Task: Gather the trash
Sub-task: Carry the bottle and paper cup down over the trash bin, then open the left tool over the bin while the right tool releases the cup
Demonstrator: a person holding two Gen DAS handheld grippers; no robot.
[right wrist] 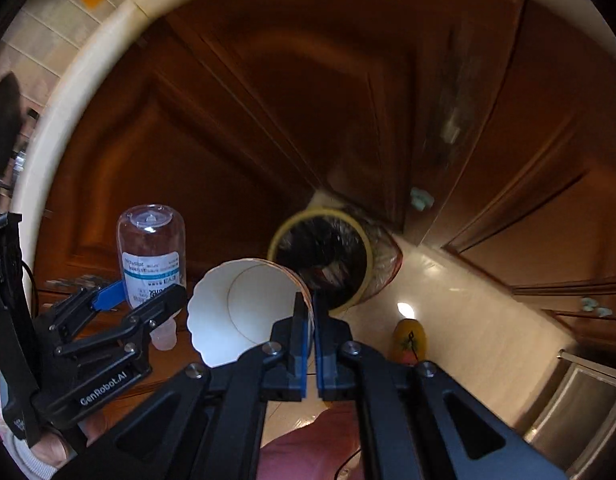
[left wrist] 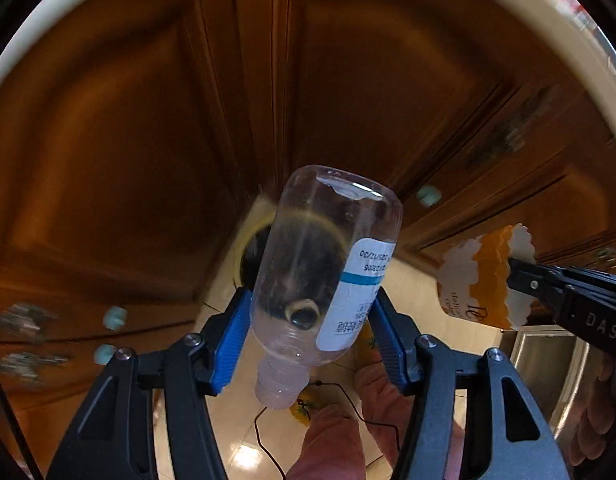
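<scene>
- L gripper [left wrist: 308, 320] clamps clear bottle [left wrist: 324, 256], cap down.
- R gripper [right wrist: 311, 312] pinches paper cup [right wrist: 243, 312] wall.
- Risk: bin [right wrist: 320, 258] mouth small; a drop off-centre could miss.

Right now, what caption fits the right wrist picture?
Right tongs pinch a paper cup above the trash bin; left tongs hold a bottle.
</scene>
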